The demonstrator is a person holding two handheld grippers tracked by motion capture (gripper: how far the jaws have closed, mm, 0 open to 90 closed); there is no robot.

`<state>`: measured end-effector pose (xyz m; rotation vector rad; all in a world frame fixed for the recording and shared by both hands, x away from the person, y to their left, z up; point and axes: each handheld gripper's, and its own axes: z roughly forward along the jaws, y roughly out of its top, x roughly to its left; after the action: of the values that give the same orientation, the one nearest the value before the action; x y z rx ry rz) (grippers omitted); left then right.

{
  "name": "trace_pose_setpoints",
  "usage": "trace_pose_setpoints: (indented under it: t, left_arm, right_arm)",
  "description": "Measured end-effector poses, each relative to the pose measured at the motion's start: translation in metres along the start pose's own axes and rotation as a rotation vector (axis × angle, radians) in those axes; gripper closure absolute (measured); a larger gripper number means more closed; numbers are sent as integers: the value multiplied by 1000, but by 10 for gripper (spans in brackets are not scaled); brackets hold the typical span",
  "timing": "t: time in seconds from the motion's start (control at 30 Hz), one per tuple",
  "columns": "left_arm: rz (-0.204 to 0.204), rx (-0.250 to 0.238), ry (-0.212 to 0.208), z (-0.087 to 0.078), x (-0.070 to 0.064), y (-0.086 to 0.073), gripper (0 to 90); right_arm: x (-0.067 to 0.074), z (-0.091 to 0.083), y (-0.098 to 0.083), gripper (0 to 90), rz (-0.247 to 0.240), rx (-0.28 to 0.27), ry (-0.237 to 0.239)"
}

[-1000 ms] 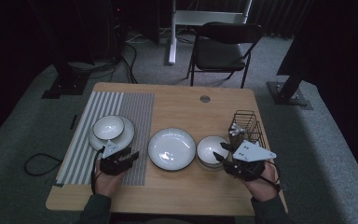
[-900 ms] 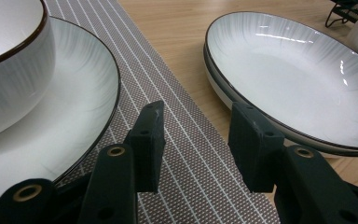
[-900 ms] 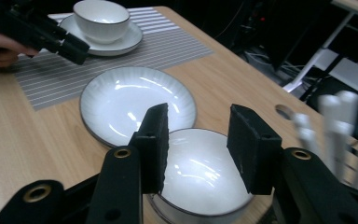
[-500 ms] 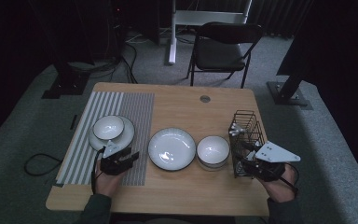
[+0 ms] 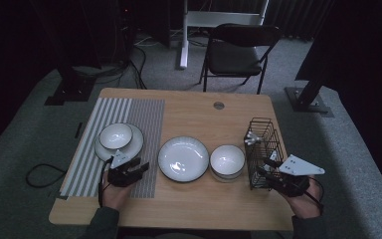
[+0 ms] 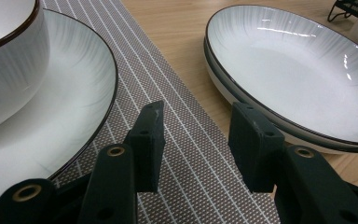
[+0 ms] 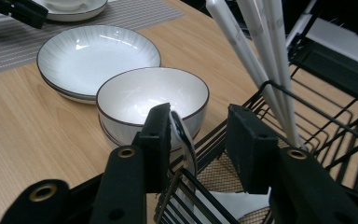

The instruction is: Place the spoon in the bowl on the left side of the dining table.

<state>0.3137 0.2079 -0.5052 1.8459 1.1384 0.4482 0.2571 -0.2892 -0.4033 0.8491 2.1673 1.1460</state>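
My left gripper rests open over the striped placemat, with nothing between its jaws. It sits between a plate carrying a small bowl and a deep white plate. My right gripper is at the near end of the black wire basket. Its jaws have just been closing but stand open. The basket's rim and a spoon head lie between them, the spoon against the left jaw. White utensil handles stand in the basket.
A white bowl stands between the deep plate and the basket, close to my right gripper. A folding chair stands behind the table. The table's front edge runs just under both hands.
My right gripper has moved right, from beside the white bowl to the near end of the wire basket. The left gripper has stayed put.
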Motion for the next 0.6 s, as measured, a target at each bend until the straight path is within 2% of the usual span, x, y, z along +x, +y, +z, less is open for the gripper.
trace_pose_setpoints:
  t: [0.2,0.23,0.4,0.6]
  left_arm:
    - [1,-2,0,0,0,0,566]
    - [1,-3,0,0,0,0,566]
    - [2,0,1,0,0,0,566]
    - [3,1,1,0,0,0,566]
  right_arm:
    - [-2,4,-2,704,7,9,-2]
    - [-3,4,-2,749,22,1,7]
    - [-8,3,-2,823,41,7,-20]
    - [-12,6,-2,840,57,30,-29]
